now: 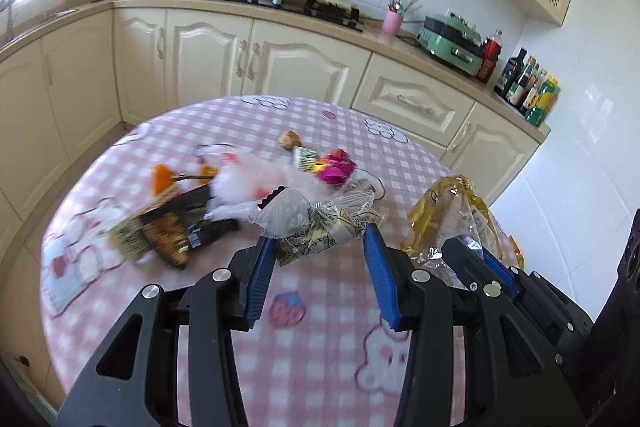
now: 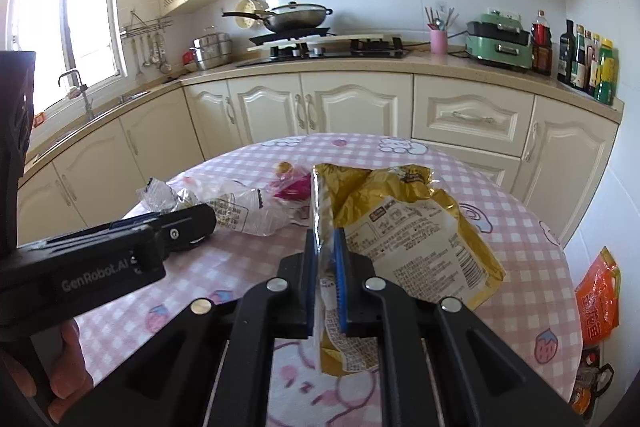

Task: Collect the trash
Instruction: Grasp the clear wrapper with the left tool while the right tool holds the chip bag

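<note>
The right gripper (image 2: 325, 247) is clenched on the gold snack bag (image 2: 404, 227), its blue pads pinching the bag's crimped left edge so the bag stands lifted above the pink checked tablecloth (image 2: 520, 267); most of the bag spreads to the right of and beyond the fingers, and a crumpled lower part hangs beneath them; in the left wrist view the same gold snack bag (image 1: 448, 211) shows at the right, with the right gripper (image 1: 474, 255) closed on its lower edge

The left gripper (image 1: 320, 247) is released, jaws spread wide, hovering low over the table; a clear crumpled wrapper (image 1: 320, 223) with black print lies at and just beyond the gap between its fingertips, whether a pad touches it cannot be told; farther out the rest of the litter is strewn in a band: a dark snack packet (image 1: 168, 231) to the left, blurred, white fluffy stuff (image 1: 248, 183) in the middle, a magenta wrapper (image 1: 336, 167) and a small brown round piece (image 1: 290, 139) behind it; an orange packet (image 2: 598, 299) hangs off the table's right side
</note>
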Motion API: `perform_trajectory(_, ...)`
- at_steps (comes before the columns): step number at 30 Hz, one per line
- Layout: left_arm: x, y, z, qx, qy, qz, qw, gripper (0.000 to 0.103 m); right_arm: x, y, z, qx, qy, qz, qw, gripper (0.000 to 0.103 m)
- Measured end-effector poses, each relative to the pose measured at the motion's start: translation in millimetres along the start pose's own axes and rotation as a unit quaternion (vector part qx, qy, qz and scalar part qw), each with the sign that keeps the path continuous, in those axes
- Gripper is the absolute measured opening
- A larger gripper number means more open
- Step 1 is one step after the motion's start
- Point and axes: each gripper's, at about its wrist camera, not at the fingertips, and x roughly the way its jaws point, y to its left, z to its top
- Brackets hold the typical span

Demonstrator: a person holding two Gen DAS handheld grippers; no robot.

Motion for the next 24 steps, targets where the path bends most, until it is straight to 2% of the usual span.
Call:
perform_trajectory(7,-56,39,-15,-0.032,-0.028,0.009,0.999,0.042,-35,50,0,-0.029,-0.02,0.028,0.999,0.008)
perform_trajectory(11,-96,75,-26,-0.059,-0.052,0.027,0.9966,0.042,-51,89,-1,-0.051,-0.028,0.057,0.997,0.008)
perform_trajectory(19,-149,148,-53,-0.12,-0.069,0.06,0.9885,0.042,-67,183,-13,-0.107,-0.027,0.125,0.986,0.008)
perform_trajectory(24,-174,193,-75,-0.157,-0.078,0.1,0.9794,0.042,-66,234,-28,-0.137,-0.016,0.163,0.977,0.008)
